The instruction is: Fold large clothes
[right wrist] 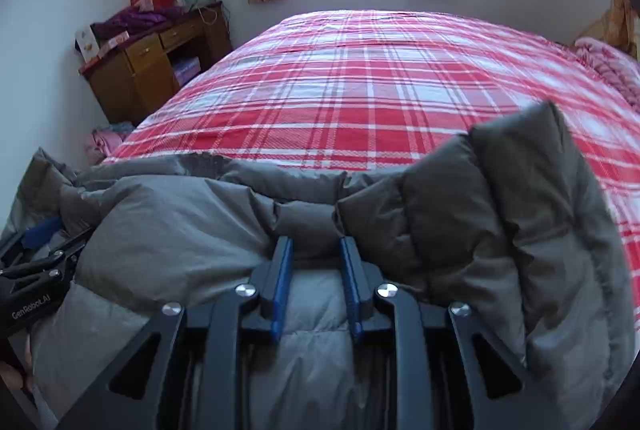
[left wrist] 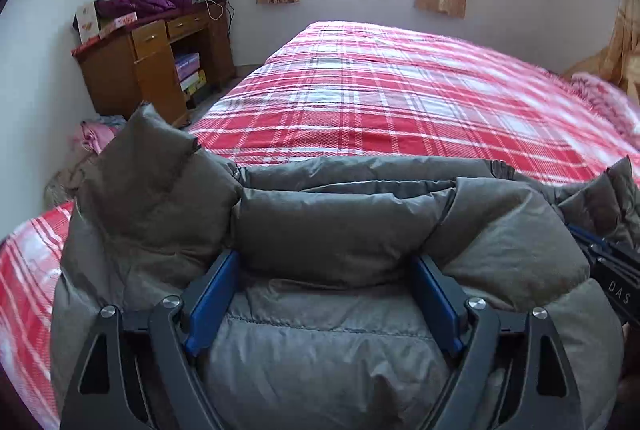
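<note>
A grey puffer jacket [left wrist: 152, 189] lies bunched on the near edge of the bed, filling the lower half of both views. My left gripper [left wrist: 325, 258] is open, its blue pads wide apart on either side of a thick roll of the jacket. My right gripper [right wrist: 315, 242] is shut on a narrow fold of the jacket [right wrist: 180, 230], which is pinched between its blue pads. A padded flap stands up at the jacket's right end [right wrist: 520, 189], another at its left end. Each gripper shows at the edge of the other's view.
The bed carries a red and white plaid sheet [left wrist: 380, 97] that stretches away to the window wall. A wooden desk [left wrist: 152, 69] piled with clothes and boxes stands at the left. Pink clothes [left wrist: 94, 135] lie on the floor, and a pink blanket [right wrist: 608, 65] lies at the bed's right edge.
</note>
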`<state>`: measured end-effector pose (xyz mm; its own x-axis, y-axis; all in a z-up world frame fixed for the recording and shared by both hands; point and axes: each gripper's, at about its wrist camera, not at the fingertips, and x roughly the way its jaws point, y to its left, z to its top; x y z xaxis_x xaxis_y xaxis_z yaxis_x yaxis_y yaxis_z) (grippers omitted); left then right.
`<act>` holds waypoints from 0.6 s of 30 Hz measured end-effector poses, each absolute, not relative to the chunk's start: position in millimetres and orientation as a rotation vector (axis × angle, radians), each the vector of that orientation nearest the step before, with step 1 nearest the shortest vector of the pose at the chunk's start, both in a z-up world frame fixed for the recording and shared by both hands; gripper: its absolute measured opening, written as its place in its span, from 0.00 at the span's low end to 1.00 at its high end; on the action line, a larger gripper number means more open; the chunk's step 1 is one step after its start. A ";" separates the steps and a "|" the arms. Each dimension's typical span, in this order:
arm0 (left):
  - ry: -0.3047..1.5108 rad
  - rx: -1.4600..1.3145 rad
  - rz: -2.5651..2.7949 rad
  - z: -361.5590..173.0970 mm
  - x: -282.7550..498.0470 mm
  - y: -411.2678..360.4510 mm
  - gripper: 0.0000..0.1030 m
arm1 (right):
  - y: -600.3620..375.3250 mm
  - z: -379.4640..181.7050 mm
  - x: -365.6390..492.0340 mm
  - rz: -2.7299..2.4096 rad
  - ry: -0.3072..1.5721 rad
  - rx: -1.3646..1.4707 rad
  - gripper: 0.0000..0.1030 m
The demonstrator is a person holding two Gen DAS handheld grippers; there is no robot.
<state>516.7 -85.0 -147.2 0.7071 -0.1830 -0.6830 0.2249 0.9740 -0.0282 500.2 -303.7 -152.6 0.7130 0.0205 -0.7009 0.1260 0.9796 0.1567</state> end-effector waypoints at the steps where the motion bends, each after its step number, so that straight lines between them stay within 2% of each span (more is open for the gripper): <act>1: 0.755 0.037 -0.229 -151.0 517.9 -83.5 0.83 | -305.1 -155.2 499.8 -0.056 0.769 0.216 0.27; 12: 0.811 0.106 -0.162 -167.9 530.6 -100.4 0.86 | -307.5 -149.1 507.8 -0.050 0.828 0.217 0.25; 18: 0.811 0.112 -0.160 -168.7 532.1 -98.5 0.86 | -357.6 -111.9 471.4 -0.241 0.712 0.167 0.25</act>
